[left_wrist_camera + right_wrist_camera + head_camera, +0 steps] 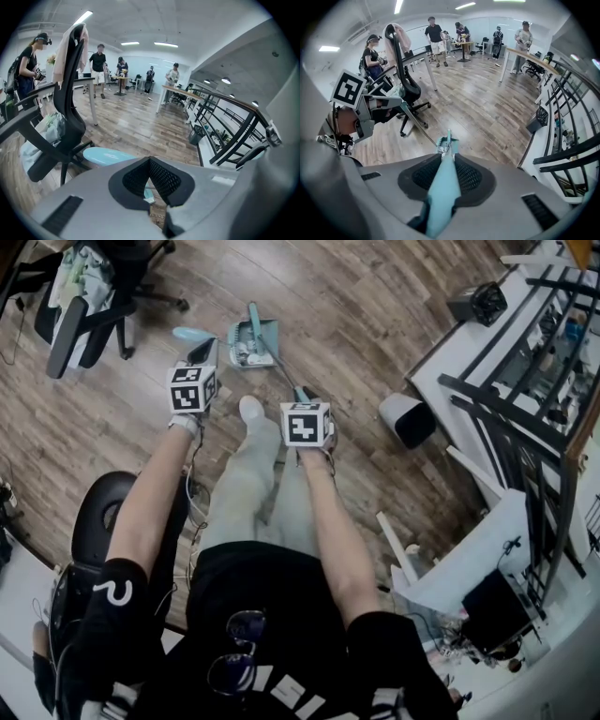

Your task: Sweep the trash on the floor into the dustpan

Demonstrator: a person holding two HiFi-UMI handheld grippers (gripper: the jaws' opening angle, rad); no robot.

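Note:
A teal dustpan (255, 341) stands on the wood floor ahead of my feet, with whitish trash (246, 353) inside it. Its thin pole runs back to a teal handle (443, 187), and my right gripper (305, 396) (446, 173) is shut on that handle. The dustpan (446, 142) shows past the jaws in the right gripper view. To the dustpan's left, my left gripper (203, 349) (150, 180) is shut on the teal broom handle (107, 155), whose end sticks out beyond the jaws. The broom's pole (417, 124) slants from the left gripper down toward the dustpan.
A black office chair (89, 296) draped with cloth stands far left, and a round black seat (103, 512) is beside my left leg. White desks (469, 343) with dark railings and a waste bin (409, 418) line the right side. Several people stand far across the room.

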